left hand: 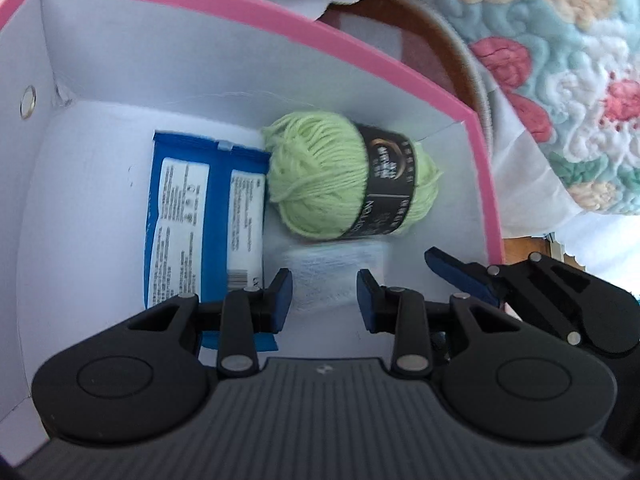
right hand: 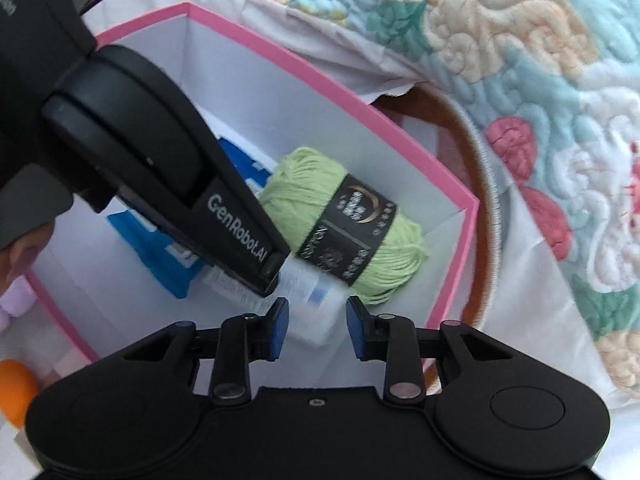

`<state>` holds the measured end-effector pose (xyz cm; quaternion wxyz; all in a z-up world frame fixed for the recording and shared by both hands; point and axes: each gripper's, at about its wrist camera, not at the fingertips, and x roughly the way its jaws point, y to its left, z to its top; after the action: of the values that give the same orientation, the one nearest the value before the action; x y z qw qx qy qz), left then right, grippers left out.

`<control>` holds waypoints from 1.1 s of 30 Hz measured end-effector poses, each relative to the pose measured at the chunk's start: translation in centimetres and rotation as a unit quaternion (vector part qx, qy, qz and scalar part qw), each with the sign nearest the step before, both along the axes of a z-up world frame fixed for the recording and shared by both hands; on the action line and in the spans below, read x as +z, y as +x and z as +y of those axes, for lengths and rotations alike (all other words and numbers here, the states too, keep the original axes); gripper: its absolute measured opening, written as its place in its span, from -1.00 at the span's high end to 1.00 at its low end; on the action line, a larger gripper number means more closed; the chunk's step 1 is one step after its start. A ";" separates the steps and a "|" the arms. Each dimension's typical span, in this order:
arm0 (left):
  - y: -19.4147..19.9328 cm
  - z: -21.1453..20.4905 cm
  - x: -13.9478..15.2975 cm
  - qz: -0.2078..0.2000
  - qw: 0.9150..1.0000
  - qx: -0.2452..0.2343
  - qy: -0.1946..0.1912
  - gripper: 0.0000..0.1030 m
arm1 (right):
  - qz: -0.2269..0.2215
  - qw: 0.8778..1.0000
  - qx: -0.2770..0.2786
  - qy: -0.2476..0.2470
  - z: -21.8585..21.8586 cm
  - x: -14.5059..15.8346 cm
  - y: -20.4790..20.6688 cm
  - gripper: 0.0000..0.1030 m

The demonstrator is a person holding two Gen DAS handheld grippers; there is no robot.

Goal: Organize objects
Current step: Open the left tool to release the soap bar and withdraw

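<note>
We've got both grippers, left [left hand: 325, 300] and right [right hand: 314, 328], hovering in the pink box [left hand: 280, 24], jaws narrowly apart, empty, near the green yarn [left hand: 320, 176].

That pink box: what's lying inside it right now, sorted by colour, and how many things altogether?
Green: 1, the yarn ball
Blue: 1, the blue packet
White: 1, the white packet, blurred
Total: 3 in the pink box

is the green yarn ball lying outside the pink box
No, the light green yarn ball lies on the white floor inside the pink-rimmed box, right beside the blue packet.
</note>
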<state>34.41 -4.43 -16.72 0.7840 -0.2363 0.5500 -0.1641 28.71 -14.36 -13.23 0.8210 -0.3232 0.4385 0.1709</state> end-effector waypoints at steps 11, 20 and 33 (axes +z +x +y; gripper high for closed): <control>-3.7 -0.4 5.4 -0.028 0.997 -0.051 0.054 0.18 | 0.028 0.986 -0.036 0.159 -3.8 4.7 -4.5 0.09; -7.0 0.6 12.2 -0.037 0.992 -0.089 0.082 0.11 | 0.013 0.972 -0.041 0.230 -6.7 11.1 -8.3 -0.04; -13.5 3.0 18.8 -0.058 0.986 -0.133 0.078 -0.18 | 0.044 0.965 0.000 0.257 -5.2 16.4 -13.3 -0.34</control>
<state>20.93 -1.48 2.13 0.8019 -0.0897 0.5410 -0.2370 15.44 -19.60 3.15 0.8565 -0.0933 0.4155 0.2915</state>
